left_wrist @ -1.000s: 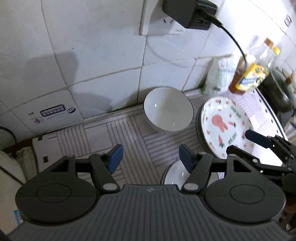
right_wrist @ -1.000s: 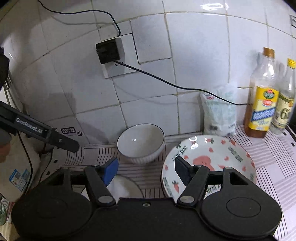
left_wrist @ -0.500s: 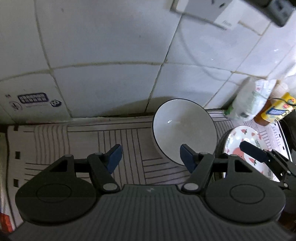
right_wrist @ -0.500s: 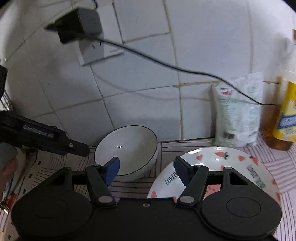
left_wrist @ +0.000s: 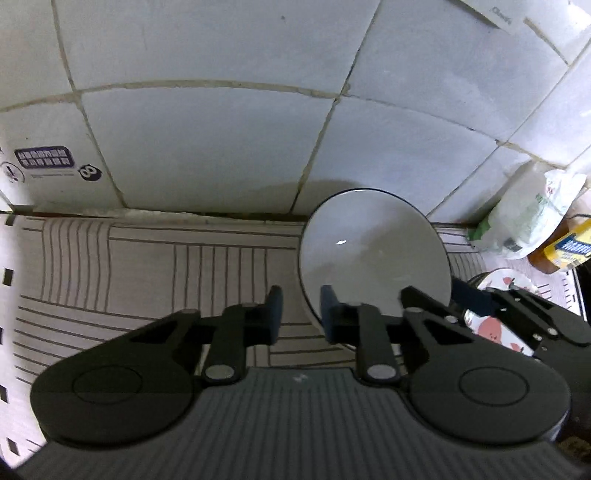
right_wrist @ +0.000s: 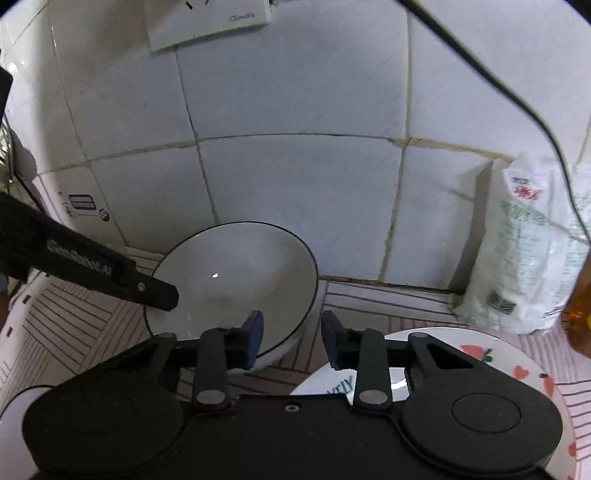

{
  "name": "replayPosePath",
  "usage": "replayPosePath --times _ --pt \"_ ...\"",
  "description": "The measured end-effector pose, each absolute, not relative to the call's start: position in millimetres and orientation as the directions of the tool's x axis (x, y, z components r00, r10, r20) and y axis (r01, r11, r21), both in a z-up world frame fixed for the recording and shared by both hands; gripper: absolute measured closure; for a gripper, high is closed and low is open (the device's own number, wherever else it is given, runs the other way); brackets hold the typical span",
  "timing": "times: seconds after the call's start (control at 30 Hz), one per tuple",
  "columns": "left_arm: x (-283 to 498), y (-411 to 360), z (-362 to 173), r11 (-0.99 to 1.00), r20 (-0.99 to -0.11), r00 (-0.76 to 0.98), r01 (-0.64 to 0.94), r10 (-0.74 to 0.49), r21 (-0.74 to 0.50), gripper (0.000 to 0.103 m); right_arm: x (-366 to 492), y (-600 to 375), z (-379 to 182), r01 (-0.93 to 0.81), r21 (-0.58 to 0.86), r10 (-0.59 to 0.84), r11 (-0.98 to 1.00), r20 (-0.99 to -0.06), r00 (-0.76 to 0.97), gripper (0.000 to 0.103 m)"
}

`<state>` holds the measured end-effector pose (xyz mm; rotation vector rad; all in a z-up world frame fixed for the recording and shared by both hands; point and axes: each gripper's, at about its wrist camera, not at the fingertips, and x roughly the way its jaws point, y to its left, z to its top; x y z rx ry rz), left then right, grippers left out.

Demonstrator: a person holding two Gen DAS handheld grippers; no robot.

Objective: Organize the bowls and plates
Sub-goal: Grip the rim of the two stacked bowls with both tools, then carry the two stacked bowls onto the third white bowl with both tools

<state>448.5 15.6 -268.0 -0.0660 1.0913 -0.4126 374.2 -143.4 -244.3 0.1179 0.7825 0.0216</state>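
Observation:
A white bowl with a dark rim (left_wrist: 373,254) stands on the striped mat against the tiled wall; it also shows in the right wrist view (right_wrist: 236,280). My left gripper (left_wrist: 298,314) is partly closed around the bowl's left rim, one finger inside and one outside, with a gap left. My right gripper (right_wrist: 291,338) straddles the bowl's right rim the same way. A plate with red cartoon prints (right_wrist: 517,365) lies right of the bowl, partly under my right gripper; its edge shows in the left wrist view (left_wrist: 498,280).
A white plastic bag (right_wrist: 532,243) leans on the wall at the right, next to an oil bottle (left_wrist: 565,251). A black cable (right_wrist: 517,96) hangs from the wall socket (right_wrist: 207,22). Another white dish edge (right_wrist: 18,402) shows at lower left.
Both grippers have moved forward and down to the white bowl and narrowed their jaws, each now straddling one side of its rim. The bowl has not moved.

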Motion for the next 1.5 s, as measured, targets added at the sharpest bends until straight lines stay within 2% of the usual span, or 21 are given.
replayPosePath --times 0.1,0.3,0.43,0.47,0.77,1.2,1.5 --pt "449 15 -272 0.920 -0.843 0.389 0.274 -0.371 -0.279 0.089 382 -144 -245 -0.012 0.111 0.088 0.994 -0.705 0.703 0.066" --pt "446 13 -274 0.927 -0.845 0.394 0.246 -0.362 -0.282 0.091 391 -149 -252 -0.057 0.112 0.120 0.992 -0.717 0.686 0.069" --pt "435 11 -263 0.929 -0.849 0.395 0.262 -0.350 -0.261 0.092 391 -150 -253 -0.024 0.101 0.090 0.995 -0.726 0.682 0.083" --pt "432 12 -260 0.929 -0.848 0.398 0.265 -0.350 -0.259 0.092 392 -150 -252 -0.022 0.109 0.095 0.994 -0.727 0.680 0.084" --pt "387 34 -210 0.923 -0.835 0.413 0.281 -0.364 -0.264 0.092 344 -151 -223 0.005 0.243 0.169 0.970 -0.690 0.704 0.084" --pt "296 50 -155 0.930 -0.815 0.460 0.273 -0.352 -0.248 0.092 264 -138 -159 -0.047 0.298 0.225 0.954 -0.600 0.768 0.084" --pt "250 58 -149 0.937 -0.824 0.451 0.220 -0.343 -0.270 0.092 219 -131 -142 -0.070 0.299 0.247 0.952 -0.611 0.752 0.084"
